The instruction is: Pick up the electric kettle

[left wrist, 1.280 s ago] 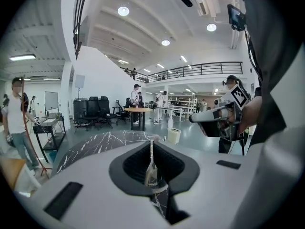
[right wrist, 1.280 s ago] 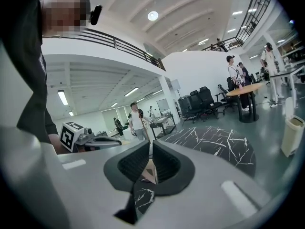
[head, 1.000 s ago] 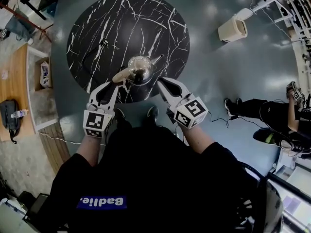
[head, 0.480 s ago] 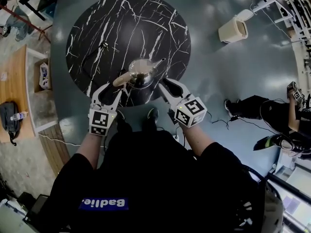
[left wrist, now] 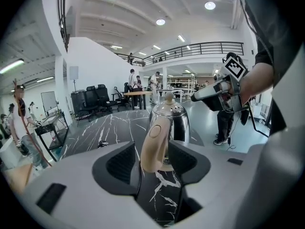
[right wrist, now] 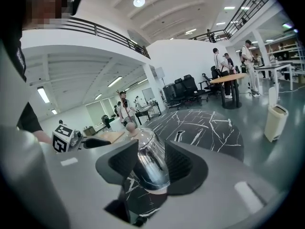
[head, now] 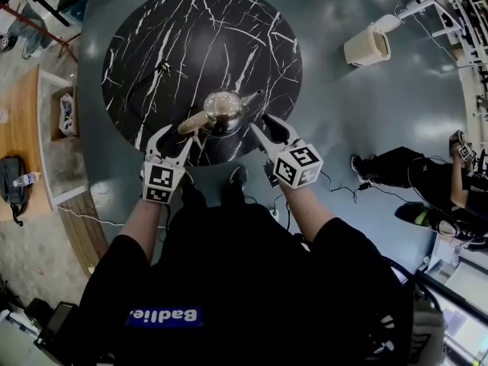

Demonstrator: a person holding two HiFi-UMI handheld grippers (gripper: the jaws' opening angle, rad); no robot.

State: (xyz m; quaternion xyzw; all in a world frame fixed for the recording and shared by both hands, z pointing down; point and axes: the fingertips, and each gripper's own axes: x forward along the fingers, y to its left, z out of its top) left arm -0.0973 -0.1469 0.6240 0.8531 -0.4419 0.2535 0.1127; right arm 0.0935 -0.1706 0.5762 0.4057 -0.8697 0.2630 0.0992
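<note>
Left gripper view: the left gripper has its jaws set wide, and the kettle's pale beige handle stands upright in the gap between the ribbed black pads. The handle sits nearer the left pad, with a clear gap to the right one; whether it touches the left pad I cannot tell. Behind the handle rises the kettle itself, a rounded, polished steel body with a domed lid and a small beige knob on top.

In the right gripper view the right gripper also has its jaws wide apart. The shiny steel body fills the space between and just beyond the pads, and it mirrors the room.

From the head view the kettle stands upright near the front edge of the worktop, a round black slab veined with white. Its handle points toward the left gripper, and its thin spout points away to the right. The two grippers flank it, one on each side, each carrying a marker cube behind the jaws.

A small dark object lies farther back on the worktop, well apart from the kettle. A cream bin stands on the grey floor beyond the worktop's right side.
</note>
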